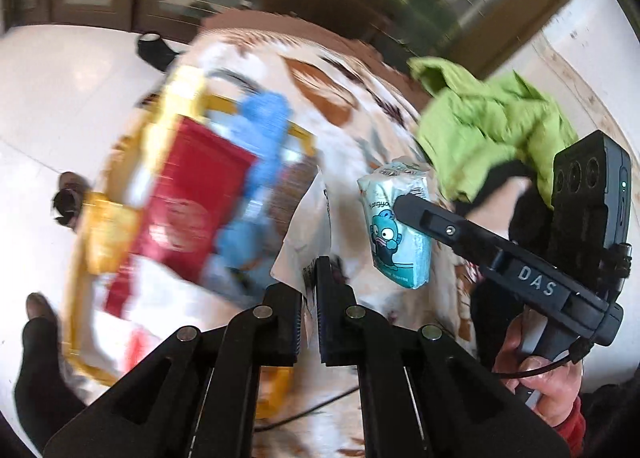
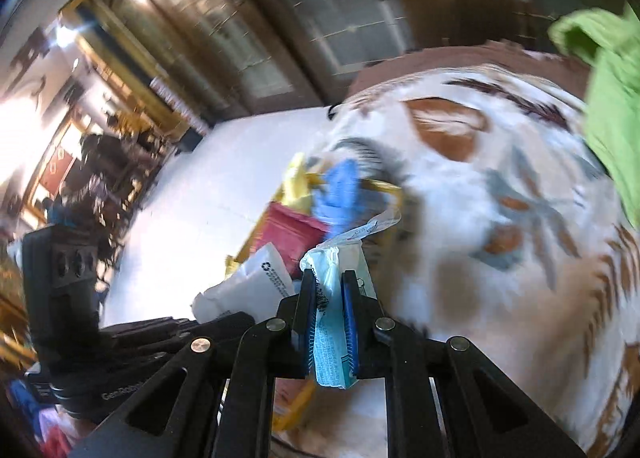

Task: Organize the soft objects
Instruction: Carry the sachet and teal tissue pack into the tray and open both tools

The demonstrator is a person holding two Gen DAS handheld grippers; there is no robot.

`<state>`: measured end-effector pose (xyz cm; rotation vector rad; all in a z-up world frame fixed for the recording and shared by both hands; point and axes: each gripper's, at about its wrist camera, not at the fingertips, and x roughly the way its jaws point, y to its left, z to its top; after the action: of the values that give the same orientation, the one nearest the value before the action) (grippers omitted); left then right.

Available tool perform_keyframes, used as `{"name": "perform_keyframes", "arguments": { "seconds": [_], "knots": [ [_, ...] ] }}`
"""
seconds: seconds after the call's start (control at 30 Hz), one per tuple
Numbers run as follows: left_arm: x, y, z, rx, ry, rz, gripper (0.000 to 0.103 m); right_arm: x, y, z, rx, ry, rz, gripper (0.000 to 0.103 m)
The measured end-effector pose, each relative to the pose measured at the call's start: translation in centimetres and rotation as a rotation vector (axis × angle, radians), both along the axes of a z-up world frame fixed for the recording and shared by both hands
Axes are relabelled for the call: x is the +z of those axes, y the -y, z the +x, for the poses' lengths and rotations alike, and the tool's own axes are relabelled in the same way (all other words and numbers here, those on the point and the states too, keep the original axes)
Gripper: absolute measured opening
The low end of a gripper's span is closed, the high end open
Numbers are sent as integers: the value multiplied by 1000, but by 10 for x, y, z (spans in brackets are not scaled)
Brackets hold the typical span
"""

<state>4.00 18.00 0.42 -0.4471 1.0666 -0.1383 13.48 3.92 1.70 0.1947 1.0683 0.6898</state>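
My left gripper (image 1: 311, 272) is shut on the edge of a white plastic packet (image 1: 310, 217), which hangs over the patterned blanket. My right gripper (image 2: 328, 278) is shut on a pale blue tissue pack (image 2: 332, 338) with a cartoon fish on it. In the left wrist view the same tissue pack (image 1: 396, 242) is lifted just right of the white packet, with the right gripper (image 1: 402, 207) clamped on it. A yellow basket (image 1: 100, 234) to the left holds a red pack (image 1: 192, 201) and a blue soft item (image 1: 260, 145). The view is motion-blurred.
A crumpled green cloth (image 1: 492, 129) lies on the white and brown blanket (image 1: 352, 97) at the right. White floor (image 1: 60, 97) surrounds the blanket, and dark wooden cabinets stand behind. A person's hand (image 1: 548, 390) grips the right tool's handle.
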Motion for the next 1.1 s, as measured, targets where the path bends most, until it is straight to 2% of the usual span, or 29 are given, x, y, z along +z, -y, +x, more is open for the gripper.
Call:
{"name": "perform_keyframes", "arguments": {
  "seconds": [0.13, 0.33, 0.4, 0.5, 0.6, 0.67, 0.7, 0.77, 0.83, 1.03, 1.1],
  "knots": [
    [-15, -32, -3, 48, -28, -26, 4, -6, -53, -1, 69, 4, -56, 13],
    [-38, -60, -5, 85, -52, -56, 4, -34, -96, -2, 112, -12, -139, 13],
    [-42, -63, -4, 85, -53, -46, 5, -42, -101, -3, 112, -12, -160, 13],
    [-44, -64, -5, 95, -47, 10, 9, -50, -107, -7, 123, -20, -167, 20],
    [-43, -63, -8, 119, -38, 95, 20, -49, -105, -9, 125, -38, -139, 27],
    [-42, -64, -9, 117, -26, 93, 29, -46, -102, -9, 128, -48, -108, 33],
    [-40, -64, -10, 124, -27, 98, 38, -44, -100, -10, 121, -52, -94, 34],
    [-33, -64, -13, 147, -1, 125, 45, -41, -93, -9, 109, -72, -51, 34],
    [-24, -63, -16, 158, 27, 163, 57, -37, -87, -10, 94, -69, -33, 37],
    [-5, -54, -26, 192, 98, 246, 64, -25, -74, -19, 67, -26, -49, 41],
    [-3, -50, -29, 211, 111, 291, 64, -22, -70, -23, 51, -5, -81, 48]
  ]
}}
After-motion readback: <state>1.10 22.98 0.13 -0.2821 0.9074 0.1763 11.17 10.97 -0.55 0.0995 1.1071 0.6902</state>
